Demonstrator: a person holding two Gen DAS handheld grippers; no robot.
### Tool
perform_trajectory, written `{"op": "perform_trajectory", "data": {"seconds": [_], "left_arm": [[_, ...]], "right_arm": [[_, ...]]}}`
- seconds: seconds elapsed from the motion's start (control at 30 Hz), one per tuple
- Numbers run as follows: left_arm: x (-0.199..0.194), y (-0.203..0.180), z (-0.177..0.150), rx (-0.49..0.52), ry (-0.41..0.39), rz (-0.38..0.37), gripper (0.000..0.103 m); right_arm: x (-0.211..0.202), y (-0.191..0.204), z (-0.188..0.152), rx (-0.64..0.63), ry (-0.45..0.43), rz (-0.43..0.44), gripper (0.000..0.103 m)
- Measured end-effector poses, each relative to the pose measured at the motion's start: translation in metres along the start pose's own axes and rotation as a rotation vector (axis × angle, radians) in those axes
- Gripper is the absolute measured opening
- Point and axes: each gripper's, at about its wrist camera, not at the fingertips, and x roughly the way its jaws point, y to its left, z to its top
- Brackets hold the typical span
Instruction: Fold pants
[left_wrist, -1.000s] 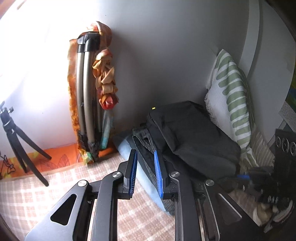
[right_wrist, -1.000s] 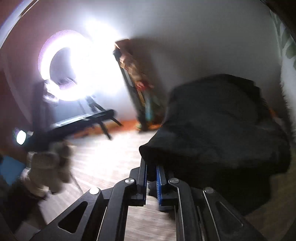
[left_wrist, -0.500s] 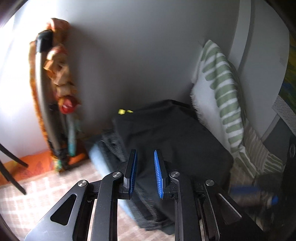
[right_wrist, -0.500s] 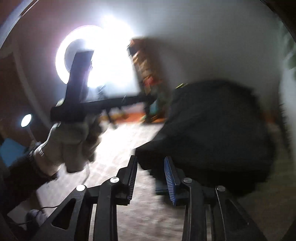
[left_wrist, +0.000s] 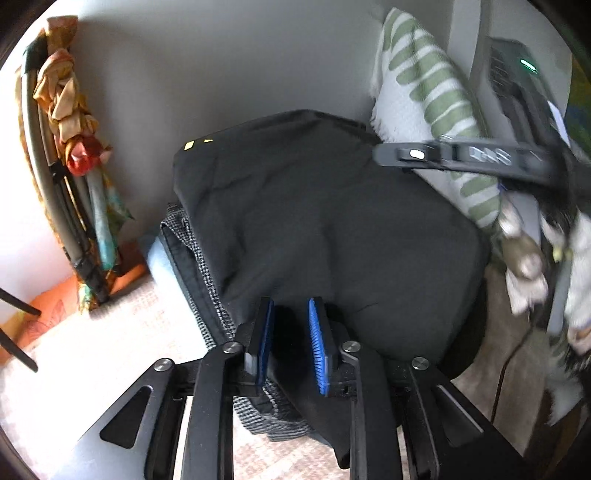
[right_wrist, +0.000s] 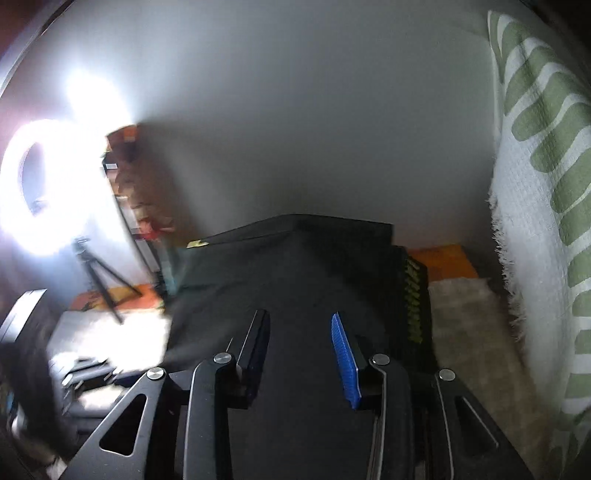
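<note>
The folded black pants (left_wrist: 332, 229) lie on top of a stack of folded clothes against the grey wall; they also show in the right wrist view (right_wrist: 303, 295). My left gripper (left_wrist: 291, 332) is open over the near edge of the black pants, nothing between its blue pads. My right gripper (right_wrist: 299, 347) is open wide above the black pants and holds nothing. The right gripper's body (left_wrist: 461, 158) shows blurred at the right of the left wrist view.
A grey checked garment (left_wrist: 207, 291) and a light blue one (left_wrist: 162, 258) lie under the pants. A green-striped white cushion (left_wrist: 436, 96) leans at the right. A folded frame with orange cloth (left_wrist: 70, 155) stands at the left. A ring light (right_wrist: 40, 184) on a tripod glares.
The right gripper has opened, let go of the black pants and moved over them. The left gripper has moved in close to the stack.
</note>
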Motion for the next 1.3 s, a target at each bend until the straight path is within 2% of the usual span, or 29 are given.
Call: {"op": "perform_trajectory", "data": {"seconds": [0.17, 0.23, 0.33, 0.37, 0.43, 0.47, 0.57, 0.6, 0.63, 0.7, 0.83, 1.03, 1.3], "left_arm": [[-0.005, 0.005, 0.001, -0.020, -0.006, 0.008, 0.034], [-0.015, 0.005, 0.001, -0.019, -0.026, 0.019, 0.035], [-0.032, 0.001, 0.000, -0.010, -0.061, 0.029, 0.055], [-0.038, 0.000, 0.000, -0.009, -0.073, 0.033, 0.058], [-0.054, -0.003, -0.001, -0.018, -0.097, 0.035, 0.062], [-0.059, -0.003, -0.002, -0.024, -0.105, 0.033, 0.067], [-0.082, -0.007, -0.003, -0.034, -0.138, 0.042, 0.070], [-0.089, -0.008, -0.004, -0.034, -0.147, 0.046, 0.070], [-0.099, -0.010, -0.005, -0.034, -0.163, 0.053, 0.073], [-0.112, -0.013, -0.008, -0.036, -0.181, 0.060, 0.079], [-0.138, -0.021, -0.019, -0.047, -0.205, 0.072, 0.080], [-0.168, -0.039, -0.040, -0.045, -0.223, 0.078, 0.080], [-0.203, -0.066, -0.073, -0.041, -0.248, 0.076, 0.081]], "right_arm": [[0.017, -0.006, 0.001, 0.044, 0.034, -0.018, 0.038], [0.008, -0.004, 0.002, 0.052, 0.023, -0.017, 0.039], [-0.007, 0.004, 0.005, 0.013, -0.003, -0.028, 0.039], [-0.015, 0.008, 0.004, 0.006, -0.014, -0.026, 0.040], [-0.032, 0.014, 0.000, 0.007, -0.036, -0.009, 0.045], [-0.039, 0.017, -0.001, 0.007, -0.044, -0.003, 0.045], [-0.062, 0.028, -0.011, -0.024, -0.066, -0.005, 0.046], [-0.070, 0.033, -0.015, -0.034, -0.074, -0.011, 0.052], [-0.078, 0.037, -0.019, -0.040, -0.085, -0.012, 0.063], [-0.093, 0.046, -0.028, -0.049, -0.111, -0.014, 0.067], [-0.122, 0.057, -0.044, -0.044, -0.126, -0.006, 0.068], [-0.168, 0.077, -0.076, -0.070, -0.163, -0.033, 0.081], [-0.213, 0.105, -0.116, -0.085, -0.184, -0.048, 0.088]]}}
